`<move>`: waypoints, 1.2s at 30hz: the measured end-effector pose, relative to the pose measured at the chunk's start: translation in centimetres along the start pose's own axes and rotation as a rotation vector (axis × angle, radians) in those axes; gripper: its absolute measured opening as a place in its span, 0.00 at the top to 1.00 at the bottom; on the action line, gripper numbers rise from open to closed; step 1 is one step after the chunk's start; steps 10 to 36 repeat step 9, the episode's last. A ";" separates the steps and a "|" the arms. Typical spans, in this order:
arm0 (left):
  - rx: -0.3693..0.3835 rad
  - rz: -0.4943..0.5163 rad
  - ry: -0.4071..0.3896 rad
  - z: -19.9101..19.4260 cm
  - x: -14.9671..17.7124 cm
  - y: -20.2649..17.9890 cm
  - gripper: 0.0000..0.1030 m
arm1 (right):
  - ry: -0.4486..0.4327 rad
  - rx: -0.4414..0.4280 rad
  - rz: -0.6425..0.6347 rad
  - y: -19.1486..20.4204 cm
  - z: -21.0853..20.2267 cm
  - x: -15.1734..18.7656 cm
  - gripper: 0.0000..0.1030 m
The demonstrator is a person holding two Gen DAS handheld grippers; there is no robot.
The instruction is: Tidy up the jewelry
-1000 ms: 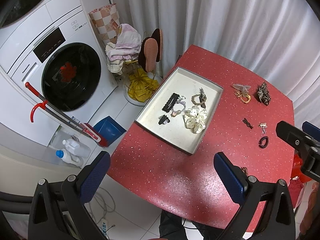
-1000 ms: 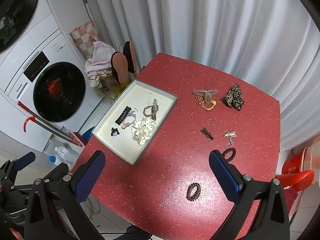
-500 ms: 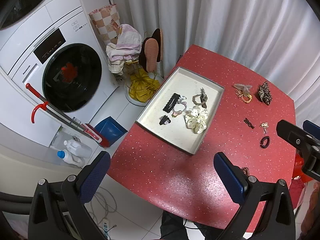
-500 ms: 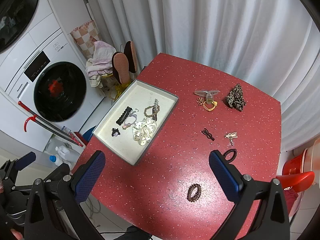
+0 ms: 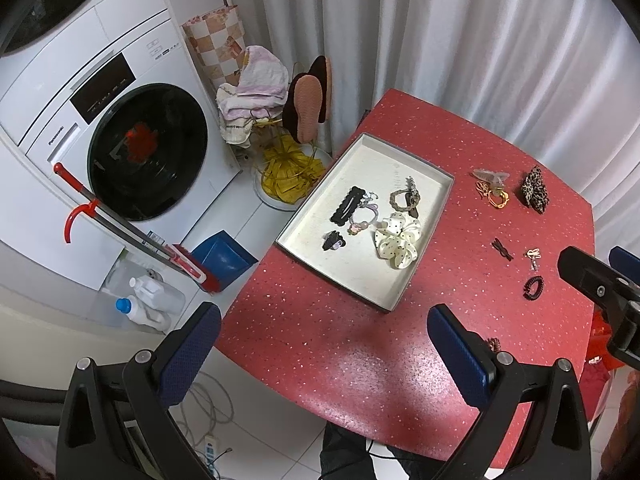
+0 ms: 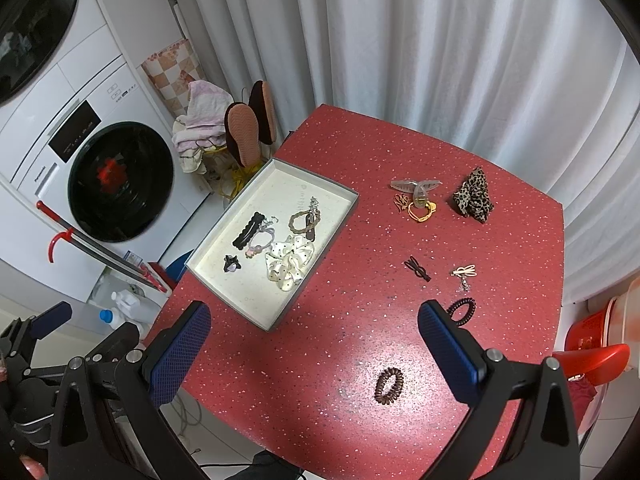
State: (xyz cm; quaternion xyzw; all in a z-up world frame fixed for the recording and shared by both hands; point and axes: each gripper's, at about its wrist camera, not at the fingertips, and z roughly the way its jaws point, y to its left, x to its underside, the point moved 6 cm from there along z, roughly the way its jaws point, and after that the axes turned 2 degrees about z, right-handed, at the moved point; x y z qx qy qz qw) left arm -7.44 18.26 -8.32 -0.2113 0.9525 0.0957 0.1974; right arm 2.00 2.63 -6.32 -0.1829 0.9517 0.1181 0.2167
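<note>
Both tools held spread, empty, above surface [image 6: 320, 360]. Brown coil tie [image 6: 389, 386] nearest right tool [image 6: 314, 344]: to be pinched across ring, lifted clear, laid in tray [image 6: 276, 322].

Right tool [image 6: 314, 344] hangs spread and empty over brown spiral tie [image 6: 389, 386].

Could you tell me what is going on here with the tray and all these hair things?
A person holds a two-finger claw in each hand above a red table, sorting hair accessories into a tray. The left claw and right claw are both open and empty. The tray already holds a white dotted scrunchie and several clips and ties. A brown spiral hair tie, leopard scrunchie and other pieces lie loose on the table.
</note>
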 end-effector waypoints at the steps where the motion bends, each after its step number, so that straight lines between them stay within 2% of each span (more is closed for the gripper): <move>1: -0.001 -0.001 -0.001 0.0 0.0 0.0 0.00 | 0.000 0.000 0.000 0.0 0.0 0.0 0.00; 36: 0.014 0.002 0.001 0.0 0.1 -0.5 0.00 | 0.000 -0.001 -0.003 0.1 0.1 0.2 0.00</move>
